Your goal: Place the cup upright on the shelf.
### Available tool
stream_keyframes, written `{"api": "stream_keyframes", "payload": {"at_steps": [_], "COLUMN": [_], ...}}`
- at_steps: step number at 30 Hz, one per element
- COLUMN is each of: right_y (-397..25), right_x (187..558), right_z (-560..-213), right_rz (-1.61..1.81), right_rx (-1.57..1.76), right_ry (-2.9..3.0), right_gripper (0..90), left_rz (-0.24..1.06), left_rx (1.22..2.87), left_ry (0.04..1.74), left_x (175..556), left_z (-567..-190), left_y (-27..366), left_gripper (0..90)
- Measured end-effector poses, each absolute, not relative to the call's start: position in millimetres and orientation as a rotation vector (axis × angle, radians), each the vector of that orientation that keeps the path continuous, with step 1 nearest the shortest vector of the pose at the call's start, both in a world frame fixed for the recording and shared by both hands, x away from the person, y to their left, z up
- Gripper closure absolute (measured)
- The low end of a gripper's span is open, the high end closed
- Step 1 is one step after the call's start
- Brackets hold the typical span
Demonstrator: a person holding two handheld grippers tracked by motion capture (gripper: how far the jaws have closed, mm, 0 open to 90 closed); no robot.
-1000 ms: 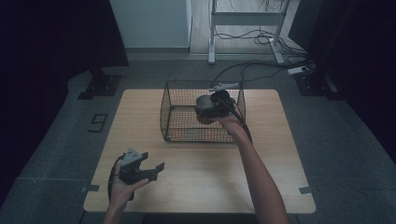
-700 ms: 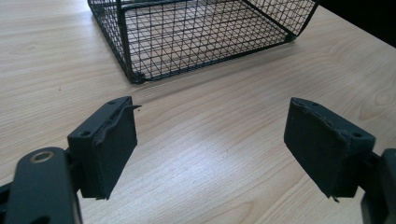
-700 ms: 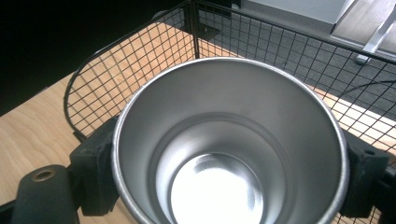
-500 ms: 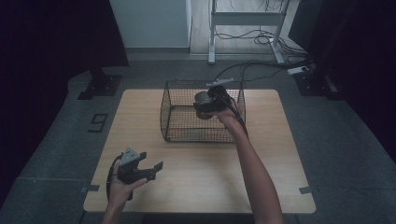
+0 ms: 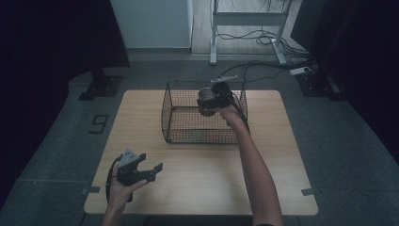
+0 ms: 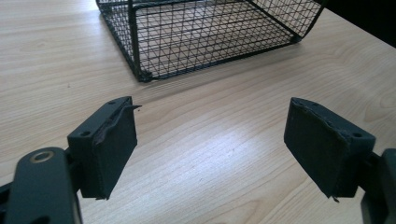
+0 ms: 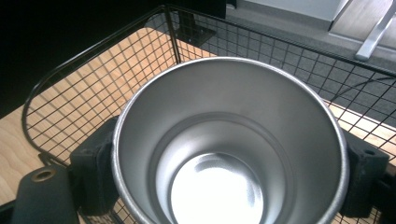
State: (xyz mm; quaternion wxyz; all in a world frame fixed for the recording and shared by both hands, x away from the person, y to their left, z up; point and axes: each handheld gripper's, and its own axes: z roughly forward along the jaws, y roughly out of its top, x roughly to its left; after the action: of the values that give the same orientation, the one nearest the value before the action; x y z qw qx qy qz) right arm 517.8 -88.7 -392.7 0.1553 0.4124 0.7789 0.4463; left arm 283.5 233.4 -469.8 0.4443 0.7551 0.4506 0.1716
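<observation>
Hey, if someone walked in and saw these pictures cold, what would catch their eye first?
Probably the shiny metal cup, clamped between the jaws of the right gripper and held above the black wire basket at the far middle of the wooden table. Next, the left gripper near the table's front left corner, its jaws wide open with nothing between them.

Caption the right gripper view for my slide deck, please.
Right tool shut on a steel cup, held above a wire basket.
</observation>
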Motion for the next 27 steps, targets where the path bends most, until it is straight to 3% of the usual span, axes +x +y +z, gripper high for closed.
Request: {"api": "stream_keyframes", "payload": {"at_steps": [27], "right_y": [-79.8], "right_x": [556.2], "right_z": [-451.7], "right_rz": [1.148], "right_rx": [1.217], "right_ry": [2.297], "right_gripper": [14.7], "left_rz": [0.417], "left_rx": [1.865], "left_ry": [1.145], "left_x": [285.5], "left_z": [-475.7], "left_y": [238.5], "left_gripper": [17.4]}}
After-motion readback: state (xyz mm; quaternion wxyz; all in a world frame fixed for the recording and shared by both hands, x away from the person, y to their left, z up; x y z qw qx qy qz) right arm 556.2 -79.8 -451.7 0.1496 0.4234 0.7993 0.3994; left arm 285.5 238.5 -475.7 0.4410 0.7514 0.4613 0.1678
